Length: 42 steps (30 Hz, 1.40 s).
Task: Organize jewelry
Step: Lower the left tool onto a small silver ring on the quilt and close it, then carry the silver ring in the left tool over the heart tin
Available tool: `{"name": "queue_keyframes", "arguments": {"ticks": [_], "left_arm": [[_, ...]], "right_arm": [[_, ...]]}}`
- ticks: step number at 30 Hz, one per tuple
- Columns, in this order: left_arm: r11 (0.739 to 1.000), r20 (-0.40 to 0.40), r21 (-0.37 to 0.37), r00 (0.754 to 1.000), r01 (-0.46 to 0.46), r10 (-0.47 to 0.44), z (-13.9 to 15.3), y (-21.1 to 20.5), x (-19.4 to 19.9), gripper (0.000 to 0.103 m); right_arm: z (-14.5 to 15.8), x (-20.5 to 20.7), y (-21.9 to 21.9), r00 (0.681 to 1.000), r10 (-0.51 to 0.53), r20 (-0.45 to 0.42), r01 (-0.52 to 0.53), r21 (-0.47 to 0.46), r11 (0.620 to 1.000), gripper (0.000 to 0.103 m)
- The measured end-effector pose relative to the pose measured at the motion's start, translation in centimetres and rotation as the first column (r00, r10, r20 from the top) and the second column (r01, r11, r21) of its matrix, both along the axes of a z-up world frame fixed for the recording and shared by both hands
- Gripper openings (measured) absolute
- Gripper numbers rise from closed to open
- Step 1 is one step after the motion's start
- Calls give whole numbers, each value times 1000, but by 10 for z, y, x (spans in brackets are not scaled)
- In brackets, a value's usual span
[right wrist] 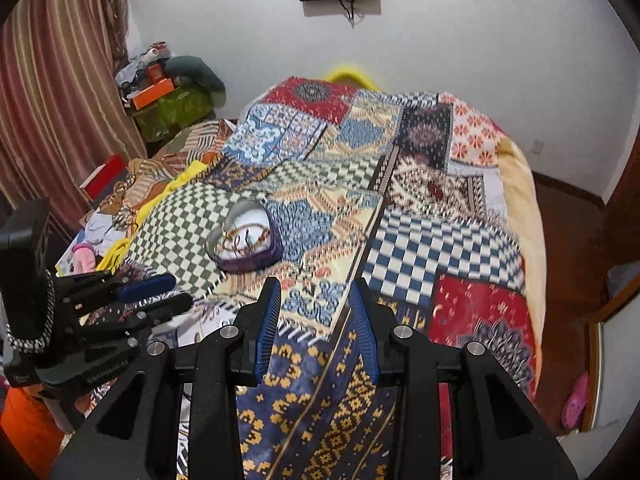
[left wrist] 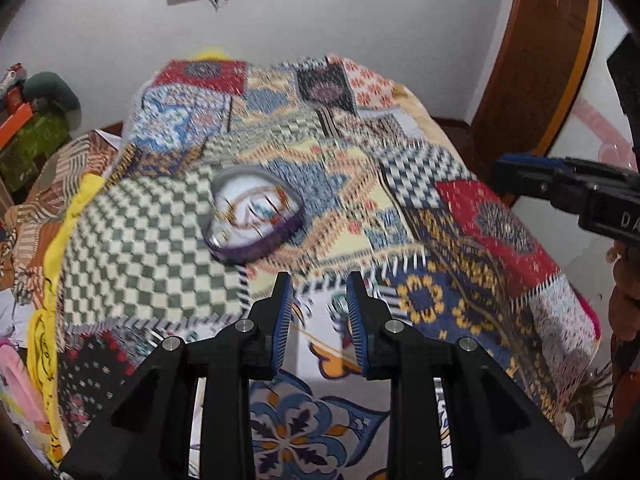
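Soft patchwork-quilted bed (right wrist: 440, 240) under the purple heart-shaped jewelry box (right wrist: 248, 240) risks tipping it if either wide-open, empty gripper, left gripper (left wrist: 320, 312) or right gripper (right wrist: 316, 316), nudges it.

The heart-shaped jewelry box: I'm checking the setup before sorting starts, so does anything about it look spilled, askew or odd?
Nothing looks spilled. The heart-shaped jewelry box sits open on the patchwork blanket, with gold-coloured chains inside it. Motion blur hides finer detail. The left gripper and the right gripper are both open and empty, short of the box.
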<state>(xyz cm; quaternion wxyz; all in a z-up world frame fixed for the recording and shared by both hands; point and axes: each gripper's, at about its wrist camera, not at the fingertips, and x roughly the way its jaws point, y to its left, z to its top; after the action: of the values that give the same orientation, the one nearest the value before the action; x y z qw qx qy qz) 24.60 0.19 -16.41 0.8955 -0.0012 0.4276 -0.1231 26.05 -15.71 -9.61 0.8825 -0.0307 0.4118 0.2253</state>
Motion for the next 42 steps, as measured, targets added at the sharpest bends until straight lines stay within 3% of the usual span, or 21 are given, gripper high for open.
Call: {"name": "queue_keyframes", "arguments": {"ticks": [6, 17, 25, 32, 42], "left_arm": [[999, -58, 16, 998, 36, -35, -31, -12, -1, 27], [998, -39, 3, 998, 55, -55, -47, -14, 5, 26], [1000, -22, -13, 999, 28, -28, -51, -8, 7, 9], [999, -2, -28, 1000, 20, -20, -48, -1, 0, 9], [998, 31, -36, 998, -52, 53, -34, 32, -14, 9]], "right_arm": [[-24, 0, 6, 998, 17, -53, -17, 4, 1000, 33], [-46, -2, 23, 995, 70, -65, -72, -32, 997, 33], [-51, 2, 32, 993, 98, -65, -100, -23, 995, 33], [-53, 7, 45, 988, 133, -77, -133, 0, 991, 33], [-65, 6, 82, 971, 220, -97, -228, -73, 971, 32]]}}
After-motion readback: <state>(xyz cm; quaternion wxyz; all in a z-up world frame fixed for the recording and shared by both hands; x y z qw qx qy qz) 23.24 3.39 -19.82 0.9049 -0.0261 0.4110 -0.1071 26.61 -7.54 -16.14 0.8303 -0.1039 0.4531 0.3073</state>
